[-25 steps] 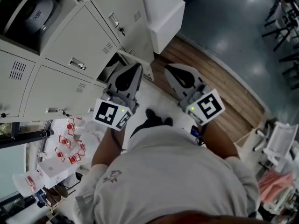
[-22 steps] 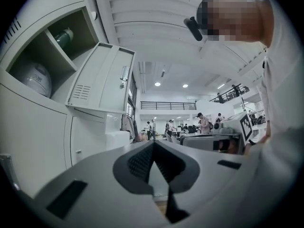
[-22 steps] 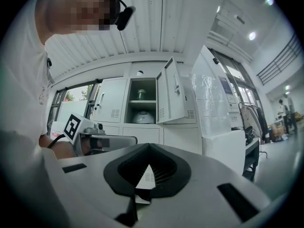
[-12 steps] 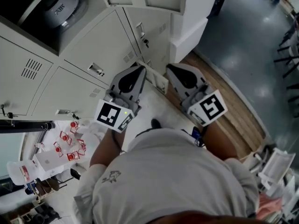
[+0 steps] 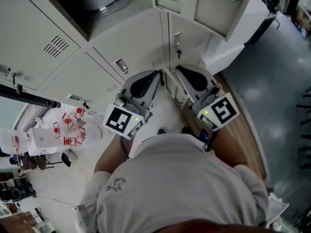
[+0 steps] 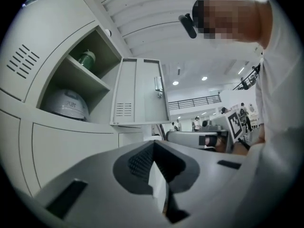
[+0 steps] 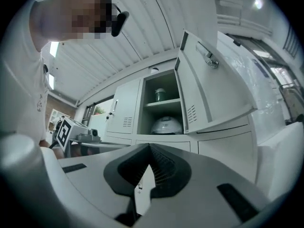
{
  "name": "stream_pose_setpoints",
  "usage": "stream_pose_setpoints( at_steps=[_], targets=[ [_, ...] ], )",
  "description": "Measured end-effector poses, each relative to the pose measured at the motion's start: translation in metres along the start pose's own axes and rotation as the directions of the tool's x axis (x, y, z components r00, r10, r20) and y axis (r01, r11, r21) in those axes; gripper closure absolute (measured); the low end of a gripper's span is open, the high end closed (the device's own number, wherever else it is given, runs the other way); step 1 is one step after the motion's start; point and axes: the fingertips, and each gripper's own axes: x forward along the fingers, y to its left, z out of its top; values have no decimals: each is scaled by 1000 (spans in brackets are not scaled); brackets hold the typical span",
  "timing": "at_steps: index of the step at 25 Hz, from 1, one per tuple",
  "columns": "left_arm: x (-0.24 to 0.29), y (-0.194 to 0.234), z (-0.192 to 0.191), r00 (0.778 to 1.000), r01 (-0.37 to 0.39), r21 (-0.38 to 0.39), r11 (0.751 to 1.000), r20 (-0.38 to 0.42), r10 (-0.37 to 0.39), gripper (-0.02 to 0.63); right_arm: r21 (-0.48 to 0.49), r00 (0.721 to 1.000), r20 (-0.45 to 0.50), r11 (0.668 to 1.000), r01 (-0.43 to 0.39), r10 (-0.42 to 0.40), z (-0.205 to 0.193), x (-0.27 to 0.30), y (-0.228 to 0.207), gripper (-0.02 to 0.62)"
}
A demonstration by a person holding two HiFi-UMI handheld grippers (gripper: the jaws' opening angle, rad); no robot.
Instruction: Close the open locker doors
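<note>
- Landmark: the open locker compartment (image 7: pixel 146 106), holding a white helmet (image 7: pixel 166 126) with a green container (image 7: pixel 160 95) on the shelf above it.
- Upper locker door (image 7: pixel 213 89): joined to the right edge of the helmet compartment and swung wide out from it. Its vent slots and latch are visible.
- Low locker door (image 5: pixel 174 89): in the head view it lies below and to the right of the helmet compartment. It stands open and is seen edge-on.
- Left gripper (image 5: pixel 151 77): below the helmet compartment and just beside the left face of the low door. Its fingers are pressed together and hold nothing.
- Right gripper (image 5: pixel 183 73): just beside the right face of the low door. Its fingers are likewise closed and empty.
- Other locker doors to the left of the helmet compartment are closed.
</note>
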Motion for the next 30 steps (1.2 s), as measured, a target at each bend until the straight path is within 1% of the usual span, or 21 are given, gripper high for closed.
stream_pose_setpoints(
  at_steps=[2, 5, 12, 16, 18, 20, 22, 26, 28, 30],
  targets=[
    [3, -1, 7, 999, -38, -3, 999, 3, 38, 607, 6, 999, 4, 999, -51, 51, 9, 1, -3, 597],
    [12, -5, 17, 996, -92, 12, 996, 7, 92, 607, 38, 992, -7, 992, -123, 123, 22, -1, -6, 597],
    [42, -33, 40, 988, -156, 61, 986, 32, 154, 607, 35, 971, 2, 971, -239, 239, 54, -24, -22, 595],
    [54, -47, 55, 979, -197, 56, 979, 63, 194, 607, 18, 947, 12, 947, -320, 320, 82, -42, -31, 595],
    [59, -53, 60, 976, -212, 64, 975, 69, 208, 607, -21, 932, 18, 933, -361, 361, 96, -50, -41, 595],
    [62, -52, 55, 976, -216, 79, 973, 42, 213, 607, -40, 923, 24, 923, -382, 383, 112, -55, -54, 594],
    [65, -48, 54, 975, -221, 77, 972, 28, 220, 607, -22, 918, 31, 918, -396, 396, 129, -59, -67, 586],
    [69, -44, 60, 970, -242, 81, 967, 28, 241, 607, 35, 905, 43, 905, -424, 422, 161, -66, -89, 549],
    [71, -44, 61, 968, -249, 84, 965, 31, 247, 607, 36, 902, 55, 902, -431, 429, 179, -71, -99, 533],
    [74, -43, 63, 968, -252, 84, 964, 33, 250, 607, 23, 904, 72, 905, -424, 422, 198, -74, -111, 525]
  ],
)
